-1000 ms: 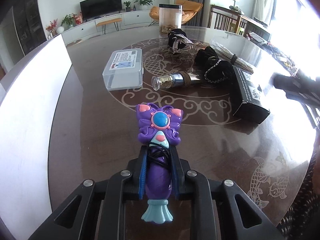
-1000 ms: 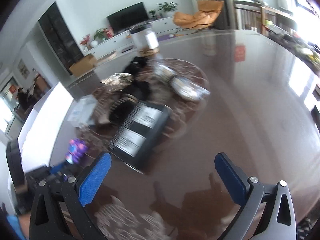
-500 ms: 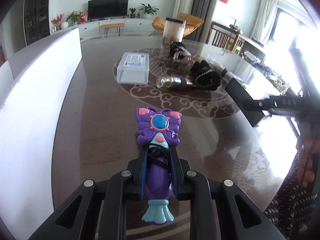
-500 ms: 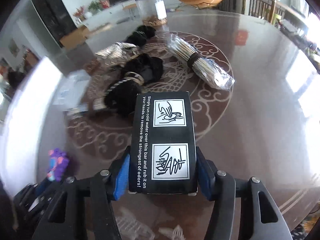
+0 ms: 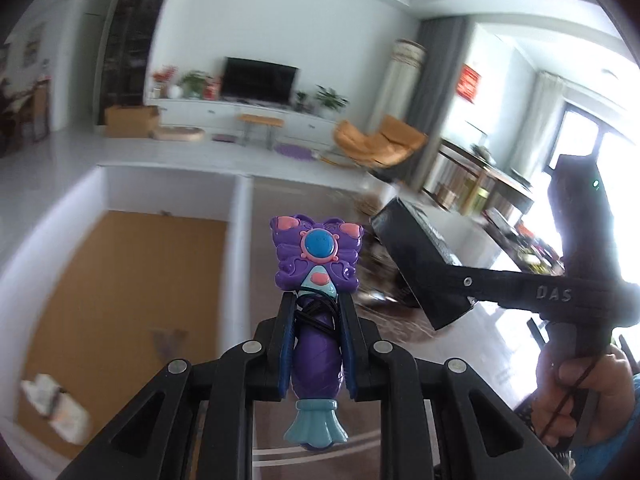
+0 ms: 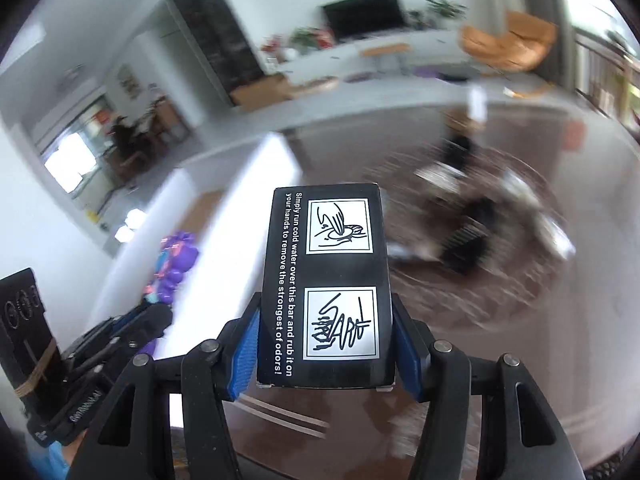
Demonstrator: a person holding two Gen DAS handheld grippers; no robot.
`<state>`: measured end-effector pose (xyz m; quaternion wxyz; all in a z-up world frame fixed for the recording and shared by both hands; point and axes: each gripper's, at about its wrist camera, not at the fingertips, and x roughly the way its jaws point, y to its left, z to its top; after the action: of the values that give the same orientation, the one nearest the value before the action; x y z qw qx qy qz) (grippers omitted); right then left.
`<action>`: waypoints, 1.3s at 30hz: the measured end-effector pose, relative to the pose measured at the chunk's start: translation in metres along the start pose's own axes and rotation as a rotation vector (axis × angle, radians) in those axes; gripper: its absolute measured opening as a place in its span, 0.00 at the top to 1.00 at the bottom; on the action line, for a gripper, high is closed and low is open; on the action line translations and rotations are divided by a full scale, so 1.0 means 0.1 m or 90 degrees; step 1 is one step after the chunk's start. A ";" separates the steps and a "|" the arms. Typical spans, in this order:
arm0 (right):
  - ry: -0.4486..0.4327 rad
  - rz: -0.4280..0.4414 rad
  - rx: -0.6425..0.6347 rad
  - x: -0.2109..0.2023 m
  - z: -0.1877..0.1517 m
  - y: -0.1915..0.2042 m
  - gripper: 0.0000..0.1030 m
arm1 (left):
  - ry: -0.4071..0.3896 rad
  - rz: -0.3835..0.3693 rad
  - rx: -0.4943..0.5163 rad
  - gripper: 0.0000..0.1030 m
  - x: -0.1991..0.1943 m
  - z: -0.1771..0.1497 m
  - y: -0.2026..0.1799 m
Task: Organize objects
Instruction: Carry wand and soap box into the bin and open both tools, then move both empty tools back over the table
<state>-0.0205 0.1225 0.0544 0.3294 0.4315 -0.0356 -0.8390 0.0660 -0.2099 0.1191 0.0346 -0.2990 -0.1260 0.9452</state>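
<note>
My left gripper [image 5: 317, 320] is shut on a purple butterfly toy [image 5: 318, 264] with a blue button and a teal tail, held in the air beside a white box [image 5: 240, 248] with a brown floor. My right gripper [image 6: 325, 344] is shut on a black printed box [image 6: 326, 280], lifted above the brown table [image 6: 500, 360]. The black box [image 5: 420, 260] and the right gripper also show at the right of the left wrist view. The toy [image 6: 172, 268] and the left gripper show at the left of the right wrist view.
The white box's wall [image 6: 224, 264] runs along the table's left side. A white crumpled item [image 5: 56, 408] lies on the box floor. Blurred dark items [image 6: 468, 240] and a wrapped bundle [image 6: 536, 216] lie on the table's patterned middle.
Both grippers have lifted their loads off the table and swung left toward the white box. The camera views tilted up, so the room shows more.
</note>
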 end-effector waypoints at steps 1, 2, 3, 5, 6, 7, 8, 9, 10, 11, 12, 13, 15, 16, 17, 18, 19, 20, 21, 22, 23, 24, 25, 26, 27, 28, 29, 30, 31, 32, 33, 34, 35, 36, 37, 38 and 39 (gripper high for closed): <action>0.003 0.024 -0.020 0.07 0.09 0.22 0.43 | -0.002 0.025 -0.017 0.81 -0.09 0.03 0.19; 0.008 0.047 -0.043 0.16 0.18 0.46 0.43 | 0.000 0.051 -0.032 0.81 -0.17 0.04 0.37; 0.016 0.076 -0.075 0.29 0.29 0.77 0.43 | 0.003 0.097 -0.045 0.81 -0.24 0.02 0.60; 0.033 0.107 -0.112 0.46 0.33 1.15 0.43 | 0.022 0.160 -0.070 0.81 -0.30 -0.05 0.94; 0.049 0.119 -0.131 0.61 0.35 1.36 0.43 | 0.038 0.186 -0.092 0.81 -0.31 -0.10 1.14; 0.070 0.130 -0.142 0.79 0.33 1.54 0.43 | 0.068 0.219 -0.117 0.81 -0.28 -0.15 1.34; 0.088 0.137 -0.148 0.92 0.31 1.62 0.43 | 0.116 0.270 -0.144 0.80 -0.21 -0.22 1.54; 0.133 0.140 -0.164 1.15 0.24 1.77 0.42 | 0.146 0.304 -0.165 0.80 -0.18 -0.28 1.68; 0.158 0.136 -0.173 1.27 0.20 1.84 0.41 | 0.161 0.327 -0.188 0.79 -0.16 -0.33 1.79; 0.186 0.127 -0.186 1.41 0.15 1.90 0.40 | 0.165 0.335 -0.213 0.69 -0.17 -0.38 1.87; 0.205 0.109 -0.202 1.50 0.09 1.96 0.32 | 0.166 0.335 -0.236 0.57 -0.17 -0.42 1.92; 0.206 0.093 -0.217 1.52 0.06 2.00 0.24 | 0.164 0.333 -0.250 0.31 -0.18 -0.44 1.95; 0.176 0.068 -0.246 1.42 0.02 2.01 0.10 | 0.147 0.329 -0.241 0.17 -0.15 -0.41 1.88; 0.161 0.062 -0.247 1.34 0.02 1.98 0.04 | 0.141 0.331 -0.230 0.16 -0.13 -0.38 1.81; 0.143 0.059 -0.242 1.26 0.04 1.91 0.04 | 0.136 0.326 -0.221 0.16 -0.11 -0.35 1.75; 0.118 0.053 -0.234 1.15 0.06 1.80 0.03 | 0.128 0.319 -0.214 0.16 -0.09 -0.33 1.68; 0.094 0.047 -0.227 1.05 0.08 1.69 0.03 | 0.117 0.309 -0.208 0.16 -0.08 -0.29 1.60; 0.065 0.041 -0.220 0.91 0.09 1.57 0.03 | 0.100 0.293 -0.202 0.16 -0.08 -0.25 1.49; 0.029 0.029 -0.212 0.80 0.10 1.42 0.02 | 0.088 0.280 -0.197 0.16 -0.08 -0.22 1.38; 0.002 0.014 -0.207 0.72 0.11 1.24 0.00 | 0.074 0.259 -0.189 0.16 -0.07 -0.15 1.23; -0.029 -0.008 -0.200 0.59 0.06 1.05 0.00 | 0.064 0.238 -0.180 0.16 -0.06 -0.10 1.10; -0.057 -0.044 -0.188 0.48 -0.02 0.83 0.00 | 0.055 0.211 -0.165 0.16 -0.04 -0.06 0.93; -0.066 -0.074 -0.170 0.45 -0.09 0.64 0.00 | 0.050 0.186 -0.145 0.16 -0.03 -0.03 0.75; -0.067 -0.106 -0.144 0.47 -0.17 0.36 0.00 | 0.047 0.164 -0.124 0.16 -0.01 0.00 0.57; -0.065 -0.141 -0.109 0.47 -0.31 0.06 0.00 | 0.049 0.140 -0.098 0.16 0.04 0.02 0.37; -0.055 -0.182 -0.075 0.49 -0.47 -0.25 0.00 | 0.052 0.112 -0.069 0.15 0.10 0.03 0.13; -0.043 -0.210 -0.054 0.51 -0.56 -0.45 0.00 | 0.056 0.091 -0.048 0.14 0.13 0.06 -0.03; -0.023 -0.254 -0.024 0.54 -0.74 -0.77 0.00 | 0.065 0.061 -0.019 0.12 0.18 0.05 -0.25; -0.016 -0.275 -0.011 0.51 -0.83 -0.93 0.00 | 0.075 0.033 0.007 0.06 0.26 0.02 -0.47; -0.009 -0.297 0.005 0.49 -0.93 -1.11 0.00 | 0.082 0.014 0.024 0.02 0.30 -0.04 -0.63; -0.003 -0.319 0.021 0.46 -1.03 -1.31 0.00 | 0.091 -0.007 0.042 0.01 0.39 -0.10 -0.81; -0.001 -0.331 0.035 0.41 -1.10 -1.44 0.00 | 0.103 -0.025 0.053 0.01 0.52 -0.14 -0.97; 0.000 -0.339 0.049 0.35 -1.15 -1.55 0.00 | 0.117 -0.040 0.061 0.01 0.64 -0.19 -1.08; -0.002 -0.345 0.064 0.31 -1.19 -1.66 0.00 | 0.133 -0.052 0.070 0.01 0.79 -0.26 -1.19; -0.006 -0.349 0.073 0.25 -1.20 -1.73 0.00 | 0.149 -0.053 0.073 0.01 0.92 -0.34 -1.26; -0.010 -0.353 0.083 0.22 -1.20 -1.80 0.00 | 0.164 -0.050 0.072 0.01 1.03 -0.44 -1.28; -0.015 -0.356 0.096 0.18 -1.20 -1.87 0.00 | 0.175 -0.047 0.069 0.01 1.17 -0.52 -1.29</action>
<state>-0.0359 0.2850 -0.0975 0.0523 0.4379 0.0187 -0.8973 -0.0017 -0.0571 0.0463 0.1021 -0.4188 -0.0799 0.8988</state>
